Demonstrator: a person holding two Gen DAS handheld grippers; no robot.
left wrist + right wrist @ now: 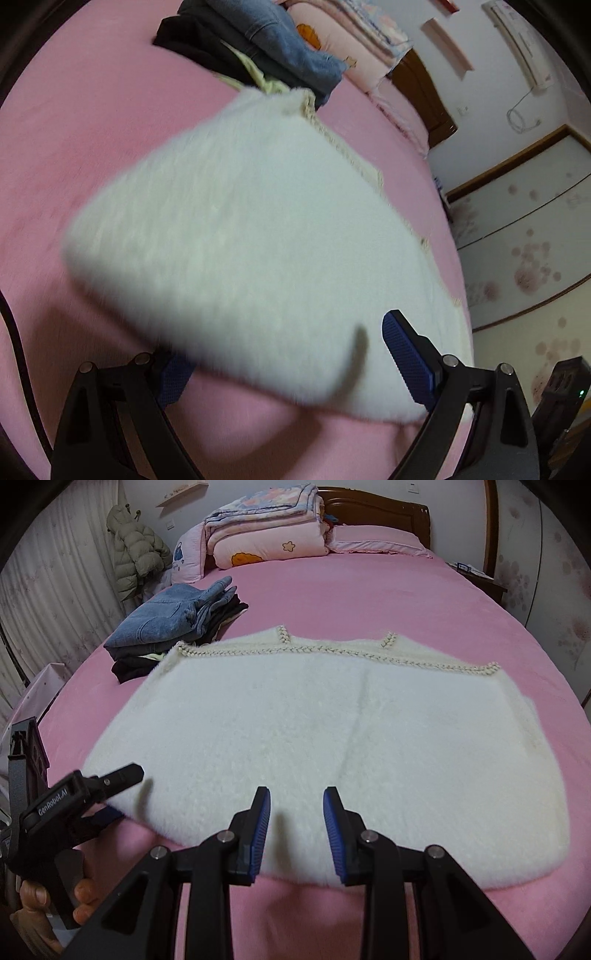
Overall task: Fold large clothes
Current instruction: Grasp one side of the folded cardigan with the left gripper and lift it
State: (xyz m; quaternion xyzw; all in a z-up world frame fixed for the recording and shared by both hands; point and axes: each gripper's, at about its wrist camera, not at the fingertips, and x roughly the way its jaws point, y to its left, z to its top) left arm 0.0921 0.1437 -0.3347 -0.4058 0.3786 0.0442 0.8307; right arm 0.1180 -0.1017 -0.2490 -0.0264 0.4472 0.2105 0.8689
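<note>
A white fluffy sweater (332,731) with a braided trim along its far edge lies spread flat on the pink bed (369,598). In the left wrist view the sweater (258,240) is blurred. My left gripper (290,369) stands wide open at the sweater's near left corner. One pad (173,380) is below the fabric's edge and the other pad (406,362) is above it, neither pressing. The right wrist view shows that left gripper (125,794) held by a hand (33,904). My right gripper (297,827) hovers partly open over the sweater's near edge, with nothing pinched.
A stack of folded clothes topped by blue jeans (177,616) sits on the bed beyond the sweater's left end. Folded quilts (266,528) and a pink pillow (376,539) lie by the wooden headboard (388,509). A puffer jacket (136,550) hangs at the left wall.
</note>
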